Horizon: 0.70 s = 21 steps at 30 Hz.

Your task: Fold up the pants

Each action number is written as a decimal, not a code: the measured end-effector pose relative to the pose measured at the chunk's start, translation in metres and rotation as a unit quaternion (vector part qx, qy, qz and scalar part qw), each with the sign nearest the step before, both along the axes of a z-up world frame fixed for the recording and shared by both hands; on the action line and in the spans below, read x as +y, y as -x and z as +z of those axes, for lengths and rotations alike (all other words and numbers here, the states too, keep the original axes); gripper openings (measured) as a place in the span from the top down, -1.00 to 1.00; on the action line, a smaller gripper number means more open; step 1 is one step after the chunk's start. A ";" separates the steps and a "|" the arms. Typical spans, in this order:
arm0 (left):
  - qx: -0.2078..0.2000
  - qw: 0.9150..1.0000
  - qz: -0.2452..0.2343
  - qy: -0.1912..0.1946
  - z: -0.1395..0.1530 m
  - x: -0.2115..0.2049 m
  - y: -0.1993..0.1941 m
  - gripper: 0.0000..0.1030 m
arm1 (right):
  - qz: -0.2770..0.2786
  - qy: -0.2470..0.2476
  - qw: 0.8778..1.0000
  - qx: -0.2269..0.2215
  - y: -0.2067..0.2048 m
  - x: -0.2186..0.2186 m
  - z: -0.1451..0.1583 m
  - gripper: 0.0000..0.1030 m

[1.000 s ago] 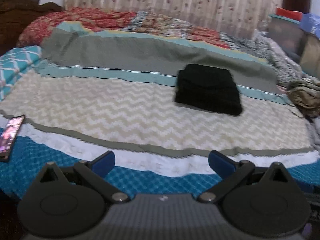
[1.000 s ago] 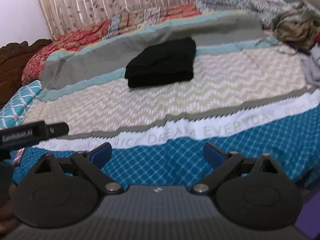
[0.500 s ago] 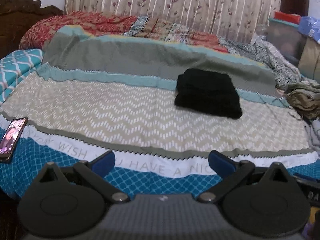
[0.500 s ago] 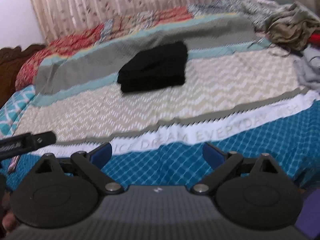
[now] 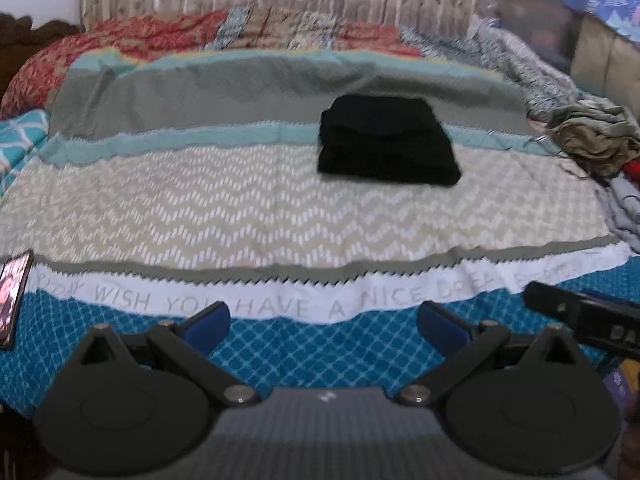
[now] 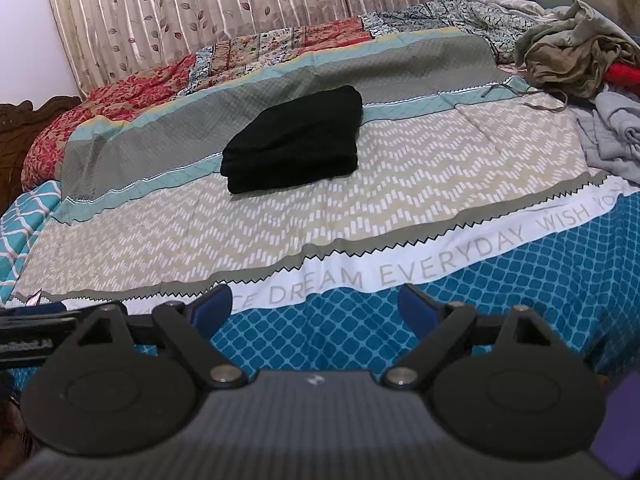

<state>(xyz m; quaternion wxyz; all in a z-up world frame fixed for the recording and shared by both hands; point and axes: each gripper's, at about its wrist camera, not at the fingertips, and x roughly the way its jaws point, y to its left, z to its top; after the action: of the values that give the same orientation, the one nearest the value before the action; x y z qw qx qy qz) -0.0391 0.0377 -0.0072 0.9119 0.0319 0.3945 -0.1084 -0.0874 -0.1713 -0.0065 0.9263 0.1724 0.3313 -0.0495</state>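
Note:
Black pants (image 5: 386, 142) lie folded into a compact stack in the middle of the bed (image 5: 240, 208); the right wrist view shows the same stack (image 6: 296, 146). My left gripper (image 5: 322, 324) hangs over the bed's near edge, open, with only the blue bedcover between its blue pads. My right gripper (image 6: 316, 306) is also near the front edge, well short of the pants; its jaws are closing a little with nothing between them. Each gripper shows at the edge of the other's view.
A phone (image 5: 12, 300) lies at the left front of the bed. A heap of crumpled olive and grey clothes (image 6: 576, 52) sits at the right. Pillows and a red patterned quilt (image 5: 120, 46) line the far side by the curtain. Storage boxes (image 5: 536, 20) stand at the back right.
The left wrist view has rolled slightly and the right gripper has come into it at the right edge. The right gripper's pads stand a little closer together. The pants have not moved.

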 end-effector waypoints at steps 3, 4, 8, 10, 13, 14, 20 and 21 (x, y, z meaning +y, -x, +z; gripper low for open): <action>0.015 1.000 0.015 0.000 -0.004 0.005 -0.004 -1.00 | -0.002 -0.003 1.000 0.001 0.000 0.000 -0.001 -0.70; 0.019 1.000 0.020 -0.001 -0.005 0.007 -0.005 -1.00 | -0.001 -0.005 1.000 0.002 0.000 0.000 -0.002 -0.67; 0.041 0.998 0.037 -0.004 -0.011 0.014 -0.012 -1.00 | 0.003 -0.009 1.000 0.005 -0.001 0.000 -0.003 -0.64; 0.052 0.998 0.044 -0.003 -0.014 0.016 -0.015 -1.00 | 0.004 -0.008 1.000 0.005 -0.001 0.000 -0.003 -0.64; 0.058 0.997 0.052 -0.002 -0.014 0.018 -0.020 -1.00 | 0.007 -0.007 1.000 0.006 -0.001 0.000 -0.004 -0.64; 0.059 0.997 0.055 -0.001 -0.014 0.018 -0.022 -1.00 | 0.008 -0.007 1.000 0.006 -0.002 0.000 -0.004 -0.64; 0.062 0.996 0.066 -0.014 -0.015 0.015 -0.048 -1.00 | 0.003 0.003 1.000 -0.004 -0.015 -0.009 -0.001 -0.64; 0.059 0.996 0.068 -0.015 -0.015 0.013 -0.053 -1.00 | 0.001 0.006 1.000 -0.007 -0.019 -0.013 0.000 -0.64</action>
<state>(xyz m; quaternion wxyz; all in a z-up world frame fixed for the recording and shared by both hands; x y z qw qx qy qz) 0.0143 0.0511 -0.0223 0.8916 0.0125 0.4506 -0.0423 -0.0680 -0.1842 -0.0063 0.9298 0.1666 0.3246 -0.0490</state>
